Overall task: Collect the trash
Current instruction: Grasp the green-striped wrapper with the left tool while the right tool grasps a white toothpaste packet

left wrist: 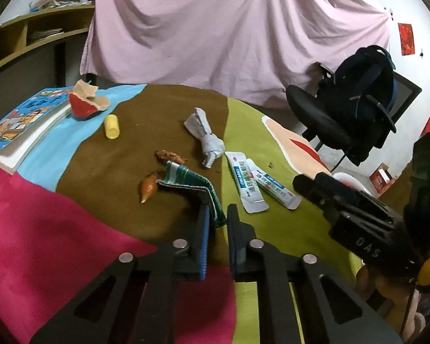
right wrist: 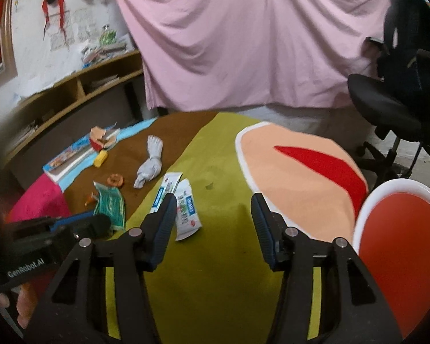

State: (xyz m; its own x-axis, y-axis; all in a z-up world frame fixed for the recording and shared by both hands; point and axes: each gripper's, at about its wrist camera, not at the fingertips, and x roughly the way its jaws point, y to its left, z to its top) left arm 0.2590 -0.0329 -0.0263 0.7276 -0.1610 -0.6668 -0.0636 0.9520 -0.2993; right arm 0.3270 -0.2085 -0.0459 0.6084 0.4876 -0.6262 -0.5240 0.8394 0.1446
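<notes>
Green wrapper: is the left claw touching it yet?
Touching. The left wrist view shows the green wrapper's near corner between the left claw's fingers, pressed against its left pad.

Dim, flat indoor light; soft shadows; heavy fisheye bending and dark vignette at edges; left corner of right-wrist view blurred.

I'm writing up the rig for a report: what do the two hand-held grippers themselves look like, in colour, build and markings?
Both are black, angular frames with triangular cut-outs and round silver pivot pins. The left hand-held gripper and the right hand-held gripper each carry two fingers faced with ribbed blue pads. The left body reads "GenRobot.AI" in the right wrist view; the right body shows "DAS", a green light and a yellow part.
</notes>
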